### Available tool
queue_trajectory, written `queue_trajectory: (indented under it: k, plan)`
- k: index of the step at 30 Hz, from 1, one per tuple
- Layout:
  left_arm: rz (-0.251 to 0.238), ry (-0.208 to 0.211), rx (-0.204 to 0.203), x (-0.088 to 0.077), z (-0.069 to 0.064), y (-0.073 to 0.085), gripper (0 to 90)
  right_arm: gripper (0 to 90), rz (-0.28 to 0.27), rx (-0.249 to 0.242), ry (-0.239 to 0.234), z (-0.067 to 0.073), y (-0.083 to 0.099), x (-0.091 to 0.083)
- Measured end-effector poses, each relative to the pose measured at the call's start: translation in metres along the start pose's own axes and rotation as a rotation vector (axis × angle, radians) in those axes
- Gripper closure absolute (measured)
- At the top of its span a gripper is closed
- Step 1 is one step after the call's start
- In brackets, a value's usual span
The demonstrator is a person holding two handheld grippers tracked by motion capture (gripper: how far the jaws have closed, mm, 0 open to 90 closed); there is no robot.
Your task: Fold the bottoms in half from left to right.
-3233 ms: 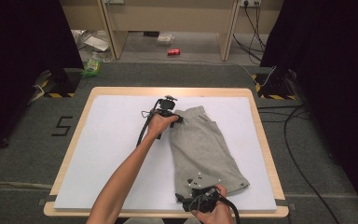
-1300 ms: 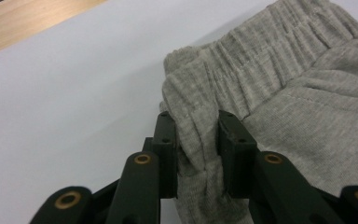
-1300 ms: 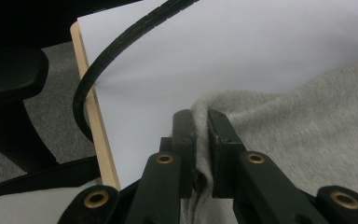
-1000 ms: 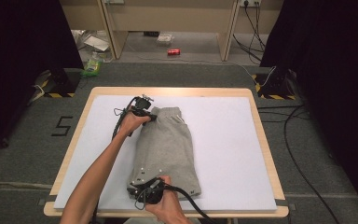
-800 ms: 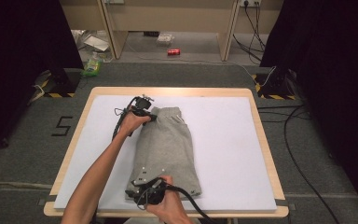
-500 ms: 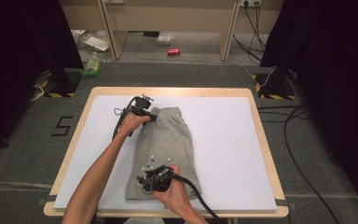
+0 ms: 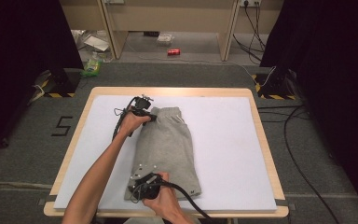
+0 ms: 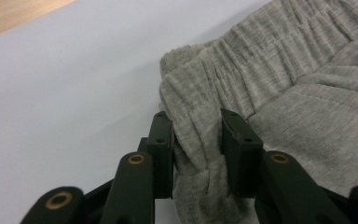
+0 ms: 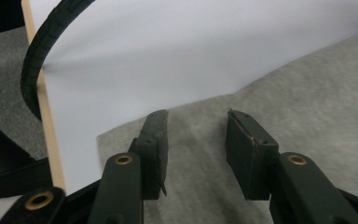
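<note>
High view: grey shorts [image 7: 168, 149] lie folded lengthwise at the middle of the bench [image 7: 223, 140], waistband far.

Left gripper view: the left gripper [image 8: 196, 140] is clenched on a bunched fold at the waistband's left corner.

Right gripper view: the right gripper [image 9: 196, 140], jaws just opened, hovers released over the near hem.

Grey shorts [image 7: 168, 149], plain marl knit, with what looks like a pale drawstring at the waist. White sheet [image 7: 223, 140] over a light wooden table [image 7: 261, 126]. Black left gripper [image 7: 145, 112], black right gripper [image 7: 142, 183], brass rivets. Dark grey carpet [image 7: 28, 154], black-and-yellow striped tape [image 7: 51, 94], red can [image 7: 173, 52].
</note>
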State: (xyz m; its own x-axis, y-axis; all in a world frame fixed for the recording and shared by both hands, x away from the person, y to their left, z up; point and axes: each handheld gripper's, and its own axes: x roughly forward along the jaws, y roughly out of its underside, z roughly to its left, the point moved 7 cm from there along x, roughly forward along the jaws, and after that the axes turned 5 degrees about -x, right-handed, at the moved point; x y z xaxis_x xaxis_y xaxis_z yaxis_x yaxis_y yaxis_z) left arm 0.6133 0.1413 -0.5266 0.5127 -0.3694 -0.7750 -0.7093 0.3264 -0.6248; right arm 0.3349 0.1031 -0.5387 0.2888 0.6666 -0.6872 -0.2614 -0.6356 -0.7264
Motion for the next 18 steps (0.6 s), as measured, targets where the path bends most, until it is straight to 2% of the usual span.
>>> queue_trajectory:
  k: [2,6,10,13,18]
  plan:
    - [-0.002,0.002,-0.003,0.0,0.0,0.0,66.9,58.6,-0.003,-0.006,-0.003,0.002,0.002,0.001]
    - [-0.005,0.004,-0.01,0.0,0.0,0.0,66.7,56.2,-0.021,0.014,-0.028,0.004,0.001,-0.005]
    - [-0.006,0.002,-0.013,0.0,0.0,0.0,66.4,54.7,-0.05,0.027,-0.017,-0.002,-0.003,-0.017]
    - [-0.005,0.002,-0.015,0.0,0.0,0.001,66.4,54.6,-0.076,0.038,0.002,-0.011,-0.008,-0.027]
    - [-0.005,0.006,-0.025,0.0,0.001,0.001,66.2,54.1,-0.105,0.07,0.056,-0.038,-0.013,-0.045]
